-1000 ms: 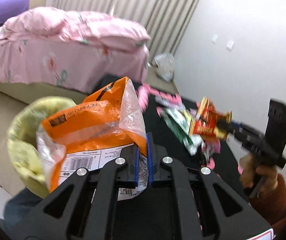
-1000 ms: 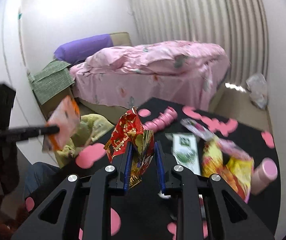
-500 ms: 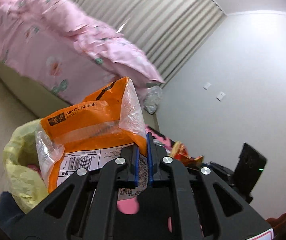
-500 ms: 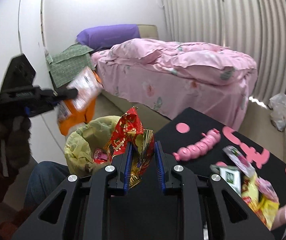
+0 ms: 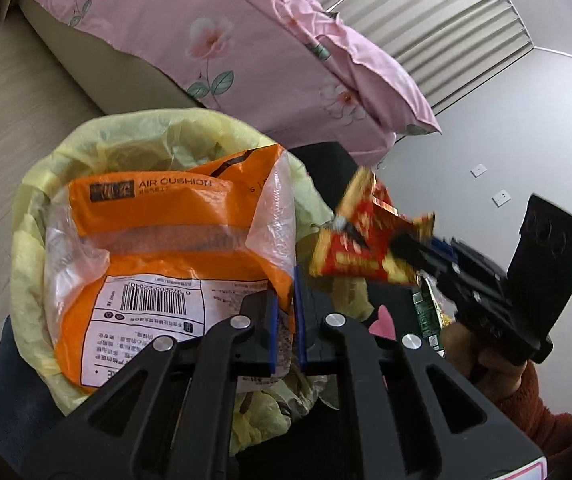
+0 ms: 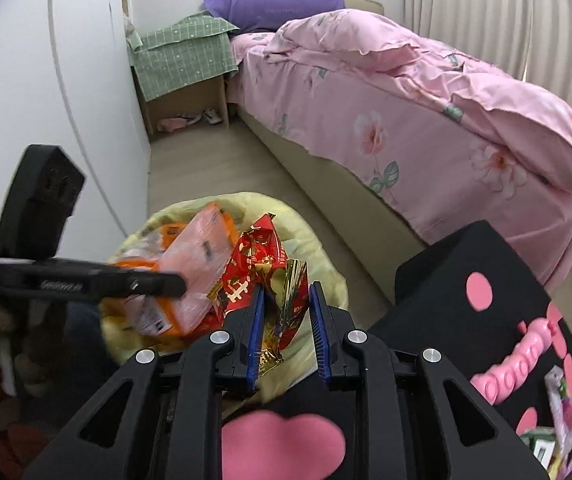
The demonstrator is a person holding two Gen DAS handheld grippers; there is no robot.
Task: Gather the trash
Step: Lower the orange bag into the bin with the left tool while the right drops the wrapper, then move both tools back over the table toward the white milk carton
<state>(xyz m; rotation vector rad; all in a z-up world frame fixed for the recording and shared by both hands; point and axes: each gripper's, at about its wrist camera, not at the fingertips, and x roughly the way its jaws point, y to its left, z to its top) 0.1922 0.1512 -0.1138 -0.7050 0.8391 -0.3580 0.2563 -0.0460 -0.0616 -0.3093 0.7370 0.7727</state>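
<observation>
Floorboards (image 5: 14, 92) of pale wood ran along the left, beside the bed with the pink flowered quilt (image 6: 425, 120). Over the bin lined with a pale yellow plastic bag (image 5: 38, 184) hung the left tool (image 5: 284, 318), its blue pads nearly together and pinching the lower edge of a crumpled orange-and-clear plastic mailer bag (image 5: 158, 248) with a white barcode label; the bag covered most of the bin's mouth. Just right of it, the right tool (image 6: 286, 320) gripped a crinkled red-and-gold foil snack wrapper (image 6: 260, 268) between narrowly parted pads, above the bin's near rim and beside the orange bag, though whether the two touched could not be told. Further right stood the black desk with pink dots (image 6: 445, 280), carrying a pink ribbed toy (image 6: 525, 364) and several loose wrappers (image 6: 561, 400).
</observation>
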